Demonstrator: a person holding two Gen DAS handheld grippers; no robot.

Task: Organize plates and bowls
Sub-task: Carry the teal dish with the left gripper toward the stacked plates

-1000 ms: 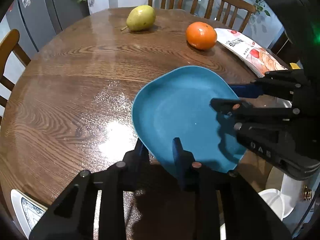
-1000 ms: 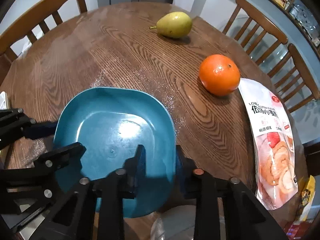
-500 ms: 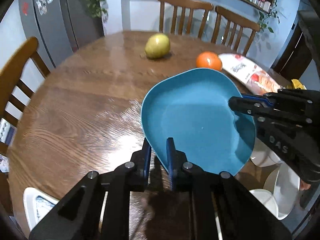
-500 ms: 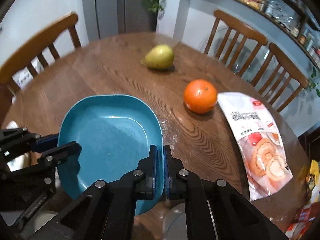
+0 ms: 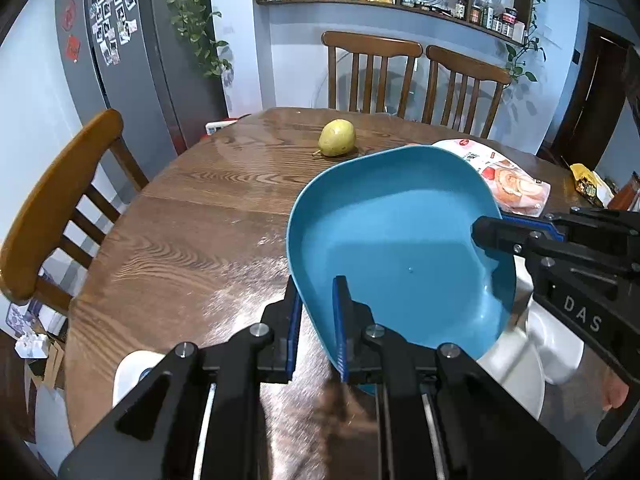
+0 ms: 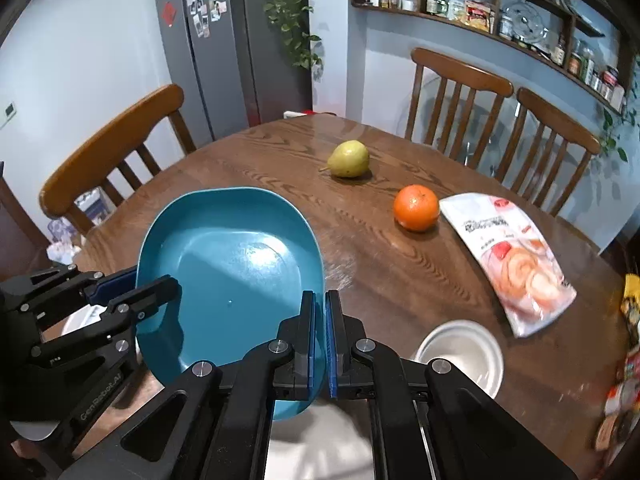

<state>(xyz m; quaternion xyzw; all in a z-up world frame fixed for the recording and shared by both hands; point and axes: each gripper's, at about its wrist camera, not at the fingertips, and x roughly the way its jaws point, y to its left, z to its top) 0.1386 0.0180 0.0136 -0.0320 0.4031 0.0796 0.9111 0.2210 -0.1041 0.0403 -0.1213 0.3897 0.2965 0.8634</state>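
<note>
Round wooden table, chairs around it, fridge behind; pear, orange, snack bag on top. Your left gripper and right gripper sit low at near edge. Both pinched narrow on opposite rims of blue plate, held tilted above table. White bowl just beside.

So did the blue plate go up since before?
Yes. The plate has risen off the table. In the right wrist view its far rim sat below the orange before and now reaches level with it.
</note>
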